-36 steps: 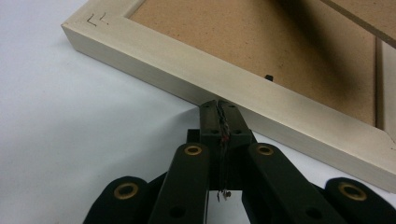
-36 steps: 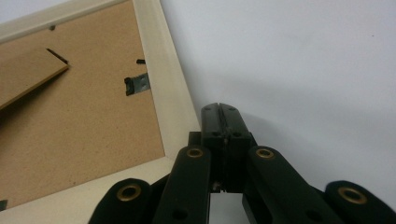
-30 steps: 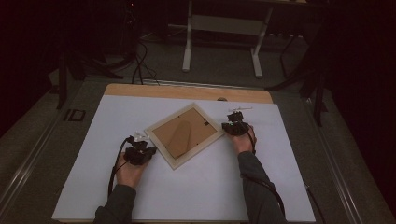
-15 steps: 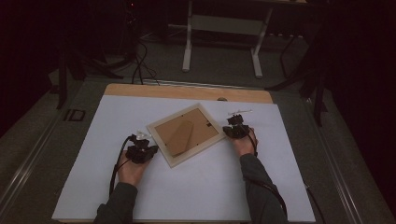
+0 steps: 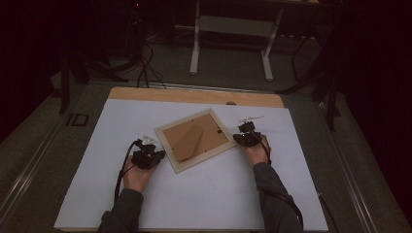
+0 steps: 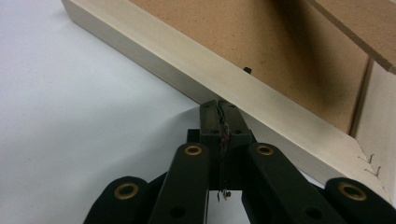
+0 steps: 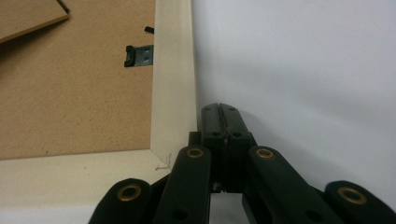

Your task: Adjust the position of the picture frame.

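Note:
A picture frame (image 5: 196,139) lies face down and turned askew on the white table top (image 5: 204,194), its brown backing board up and a pale wooden rim around it. My left gripper (image 5: 151,156) is shut, its tips touching the frame's rim (image 6: 196,70) near the near-left corner. At the frame's right corner, my right gripper (image 5: 241,137) is shut too, and its tips (image 7: 223,113) rest beside the pale rim (image 7: 173,84). A small black hanger clip (image 7: 138,55) sits on the backing near that rim.
A brown stand flap (image 5: 187,142) lies on the frame's backing. The wooden table edge (image 5: 194,95) runs along the far side. Beyond it stand a white table base (image 5: 231,43) and cables (image 5: 145,68) on the floor.
The frame has turned a little anticlockwise and slid slightly toward the left. Both grippers moved with it, the left one nearer, the right one staying at the right corner.

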Tool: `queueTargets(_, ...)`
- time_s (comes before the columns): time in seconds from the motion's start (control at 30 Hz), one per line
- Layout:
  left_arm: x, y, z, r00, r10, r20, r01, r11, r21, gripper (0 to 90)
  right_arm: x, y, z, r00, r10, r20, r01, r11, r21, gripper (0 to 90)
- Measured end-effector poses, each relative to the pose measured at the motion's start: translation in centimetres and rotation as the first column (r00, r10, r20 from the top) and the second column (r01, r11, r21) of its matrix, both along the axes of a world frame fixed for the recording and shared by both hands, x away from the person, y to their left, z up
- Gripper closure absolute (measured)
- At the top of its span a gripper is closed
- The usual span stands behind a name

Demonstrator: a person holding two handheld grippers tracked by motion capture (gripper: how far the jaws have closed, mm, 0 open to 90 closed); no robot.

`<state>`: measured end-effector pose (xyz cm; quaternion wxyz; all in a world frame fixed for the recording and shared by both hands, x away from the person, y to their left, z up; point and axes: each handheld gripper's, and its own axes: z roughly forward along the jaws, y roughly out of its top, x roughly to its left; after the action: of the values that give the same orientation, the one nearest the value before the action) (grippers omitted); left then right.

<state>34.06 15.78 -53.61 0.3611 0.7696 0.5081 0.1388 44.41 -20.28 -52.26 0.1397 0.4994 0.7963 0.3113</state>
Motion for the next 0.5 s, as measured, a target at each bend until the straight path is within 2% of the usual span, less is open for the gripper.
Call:
queueTargets(0.27,0.2,-0.1,0.0,1.0,-0.004,-0.004,0.004,1.0,0.003,90.0,-0.9,-0.4,0.0,1.0,0.008,0.0,-0.008,1.0,0.006,90.0)
queueTargets(0.5,0.3,-0.1,0.0,1.0,0.0,-0.005,0.0,1.0,-0.007,90.0,-1.7,-0.5,0.0,0.9997,0.023,0.006,-0.023,1.0,-0.008,90.0)
